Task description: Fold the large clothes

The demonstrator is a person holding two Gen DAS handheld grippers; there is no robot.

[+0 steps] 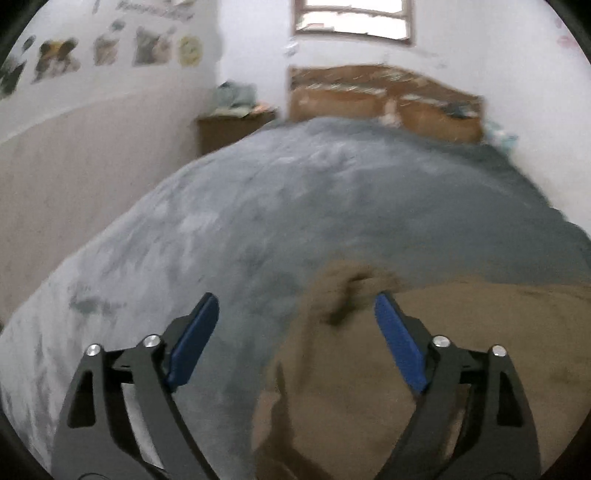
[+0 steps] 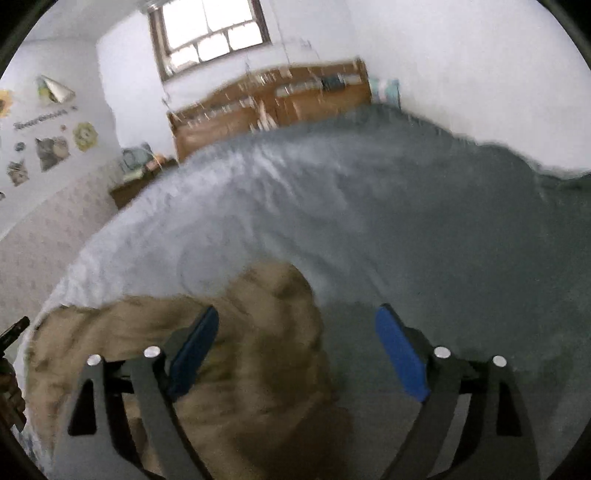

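A brown garment lies on the grey bedspread. In the left wrist view it fills the lower right, with a rumpled corner near the centre. My left gripper hovers over that corner with its blue pads wide apart and nothing pinched between them. In the right wrist view the same garment spreads across the lower left, its bunched edge rising in the middle. My right gripper stands open above that edge, and no cloth is pressed between its pads.
A wooden headboard and a window stand at the far end of the bed. A nightstand with clutter sits at the back left, beside a wall with pictures. A dark object shows at the left edge of the right wrist view.
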